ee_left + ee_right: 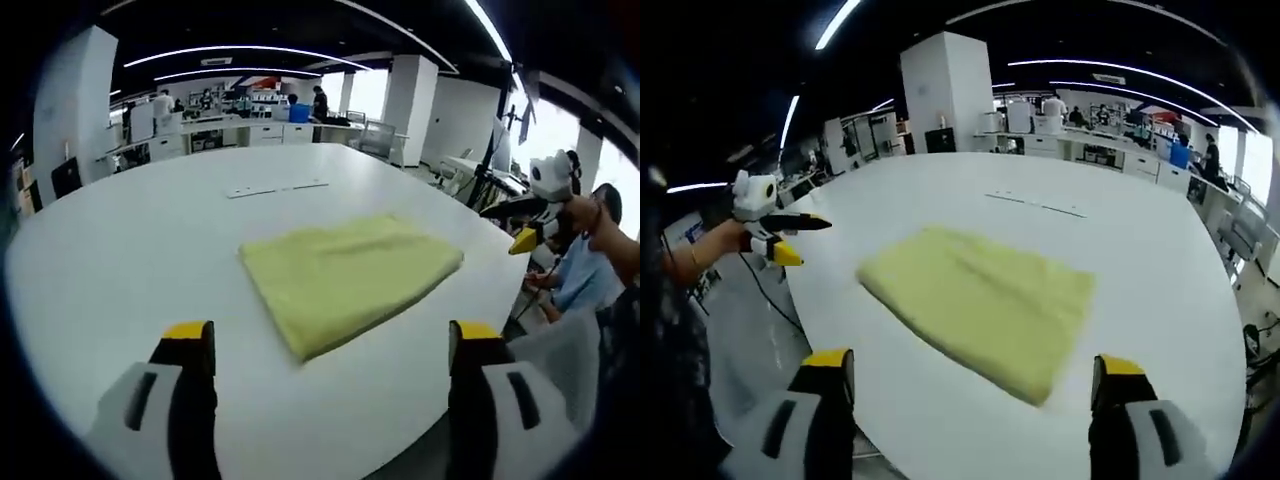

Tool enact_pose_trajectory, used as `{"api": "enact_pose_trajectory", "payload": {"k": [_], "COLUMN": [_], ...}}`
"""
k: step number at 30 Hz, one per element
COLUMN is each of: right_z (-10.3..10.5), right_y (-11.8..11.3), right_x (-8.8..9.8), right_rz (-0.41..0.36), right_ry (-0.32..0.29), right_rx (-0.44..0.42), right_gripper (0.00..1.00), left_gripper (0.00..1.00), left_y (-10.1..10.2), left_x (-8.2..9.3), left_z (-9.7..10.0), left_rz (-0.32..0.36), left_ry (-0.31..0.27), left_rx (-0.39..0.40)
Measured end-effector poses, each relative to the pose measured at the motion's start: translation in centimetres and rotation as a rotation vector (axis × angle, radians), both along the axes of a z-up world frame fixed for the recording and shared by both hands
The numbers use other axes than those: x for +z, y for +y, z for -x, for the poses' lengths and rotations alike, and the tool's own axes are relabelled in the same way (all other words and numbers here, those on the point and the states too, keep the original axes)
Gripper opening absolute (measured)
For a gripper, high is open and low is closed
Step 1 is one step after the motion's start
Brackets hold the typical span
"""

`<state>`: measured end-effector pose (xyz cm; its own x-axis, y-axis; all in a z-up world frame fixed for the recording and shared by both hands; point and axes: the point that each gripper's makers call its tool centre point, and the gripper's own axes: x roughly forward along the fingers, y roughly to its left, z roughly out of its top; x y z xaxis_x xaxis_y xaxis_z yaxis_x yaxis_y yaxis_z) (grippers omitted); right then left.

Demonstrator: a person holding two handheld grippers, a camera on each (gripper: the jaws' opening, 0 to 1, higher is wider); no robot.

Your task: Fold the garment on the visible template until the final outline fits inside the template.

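Open-plan office around a big white table

The white table [120,260] has a rounded edge and spreads across the middle of both views. In the left gripper view a white square pillar [412,105] stands at upper right of centre, desks with white cabinets [215,132] run along the upper left, a blue bin [299,113] sits among them, and a person in dark clothes [319,102] stands behind. At the right edge a seated person in a light blue top [580,275] is partly visible. In the right gripper view another white pillar [948,92] rises at top centre, and curved ceiling light strips [1120,70] cross the dark ceiling.
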<state>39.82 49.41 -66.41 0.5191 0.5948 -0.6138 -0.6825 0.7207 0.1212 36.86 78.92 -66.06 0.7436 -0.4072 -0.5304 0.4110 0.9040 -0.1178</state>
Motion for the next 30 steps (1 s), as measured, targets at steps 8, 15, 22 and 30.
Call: {"api": "enact_pose_trajectory", "payload": {"k": [8,15,22,30], "right_z": [0.9,1.2,0.8,1.0], "right_y": [-0.1,-0.4,-0.6,0.0], "right_x": [-0.2,-0.3,0.2,1.0], "right_rz": [-0.021,-0.010,-0.001,-0.006], "right_ry": [0.008,0.014,-0.012,-0.019], "right_rx": [-0.028,-0.043,-0.067,-0.055], "right_gripper": [0.99,0.99,0.99,0.99], "left_gripper": [0.99,0.99,0.99,0.99], "left_y": [0.7,1.5,1.6,1.6], "left_x": [0.1,0.2,0.2,-0.4], "left_z": [0.8,0.9,1.6,2.2], "left_rz": [-0.034,-0.040,-0.048,-0.037], "left_ry": [0.006,0.008,0.010,0.025], "left_rx": [0.022,0.067,0.054,0.053]}}
